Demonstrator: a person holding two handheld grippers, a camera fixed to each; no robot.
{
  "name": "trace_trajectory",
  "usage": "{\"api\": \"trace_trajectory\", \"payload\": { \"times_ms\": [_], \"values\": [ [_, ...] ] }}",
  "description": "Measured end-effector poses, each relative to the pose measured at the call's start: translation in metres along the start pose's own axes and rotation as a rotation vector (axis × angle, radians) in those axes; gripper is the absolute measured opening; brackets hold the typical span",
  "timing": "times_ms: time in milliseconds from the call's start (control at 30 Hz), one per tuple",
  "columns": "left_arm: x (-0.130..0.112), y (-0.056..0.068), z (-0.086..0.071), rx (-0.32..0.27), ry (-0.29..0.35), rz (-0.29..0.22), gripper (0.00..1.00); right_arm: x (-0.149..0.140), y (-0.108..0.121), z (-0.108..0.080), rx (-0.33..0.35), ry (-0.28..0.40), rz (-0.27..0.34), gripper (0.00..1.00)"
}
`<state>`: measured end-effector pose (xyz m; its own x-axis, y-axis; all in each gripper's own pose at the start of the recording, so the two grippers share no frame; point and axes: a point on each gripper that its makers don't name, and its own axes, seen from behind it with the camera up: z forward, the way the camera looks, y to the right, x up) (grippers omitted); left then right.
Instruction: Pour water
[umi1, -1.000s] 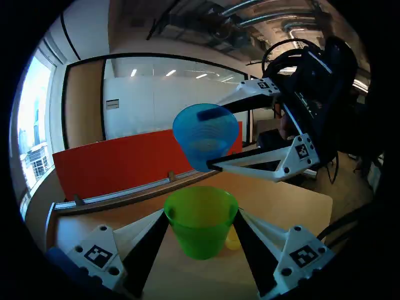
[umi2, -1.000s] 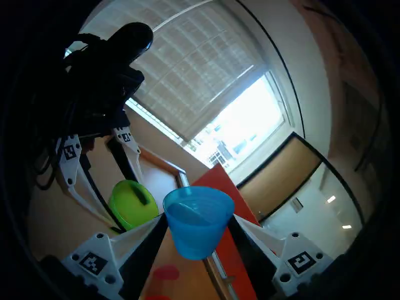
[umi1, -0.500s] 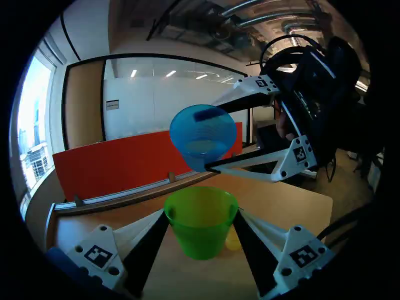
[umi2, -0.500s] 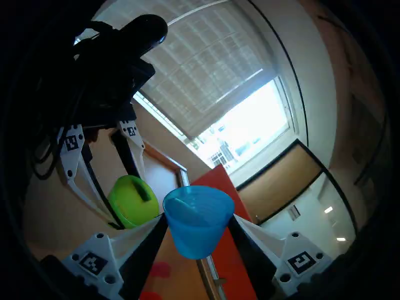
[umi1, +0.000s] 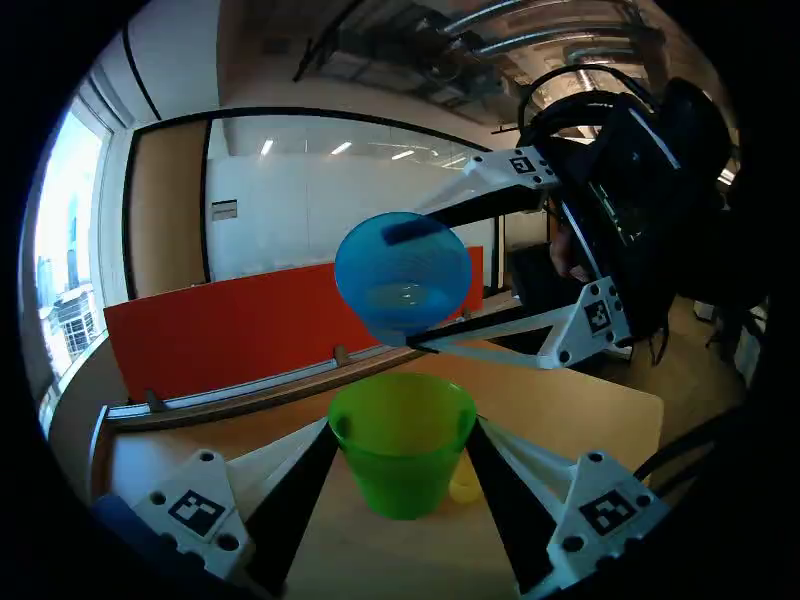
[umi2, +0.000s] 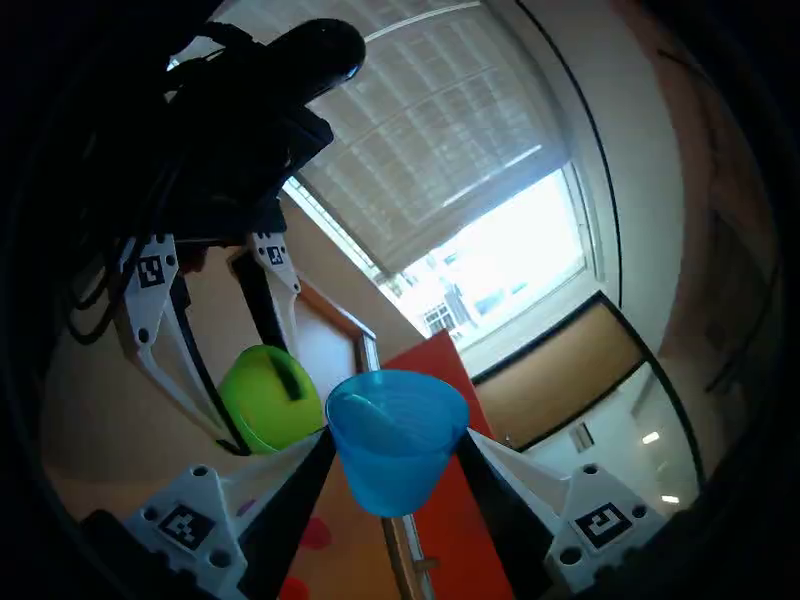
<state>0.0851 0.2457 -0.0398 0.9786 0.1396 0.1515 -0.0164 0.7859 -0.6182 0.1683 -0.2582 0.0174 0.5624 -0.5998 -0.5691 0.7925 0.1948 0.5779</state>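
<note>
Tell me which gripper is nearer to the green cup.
Left. The left gripper clamps the green cup; the right gripper holds the blue cup above it, apart.

In my left gripper view I see a light wooden table (umi1: 580, 410) with a small yellow thing (umi1: 463, 488) lying on it and a red divider (umi1: 230, 325) standing along its far edge. My right gripper view shows a flat red disc (umi2: 316, 533) on the wood

Blue cup (umi1: 403, 275) hangs tilted just above my green cup (umi1: 402, 455), only a thin gap between them. Red partition (umi1: 230, 330) walls off the far side of the surface (umi1: 590, 405); beside the cups there's open room over the wood.
</note>
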Motion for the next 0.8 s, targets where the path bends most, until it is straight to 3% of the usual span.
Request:
{"api": "trace_trajectory", "payload": {
  "times_ms": [800],
  "values": [
    [0.0020, -0.0015, -0.0014, 0.003, 0.006, -0.003, 0.87, 0.0055, -0.0014, 0.0065, 0.014, -0.011, -0.097, 0.88]
  ]
}}
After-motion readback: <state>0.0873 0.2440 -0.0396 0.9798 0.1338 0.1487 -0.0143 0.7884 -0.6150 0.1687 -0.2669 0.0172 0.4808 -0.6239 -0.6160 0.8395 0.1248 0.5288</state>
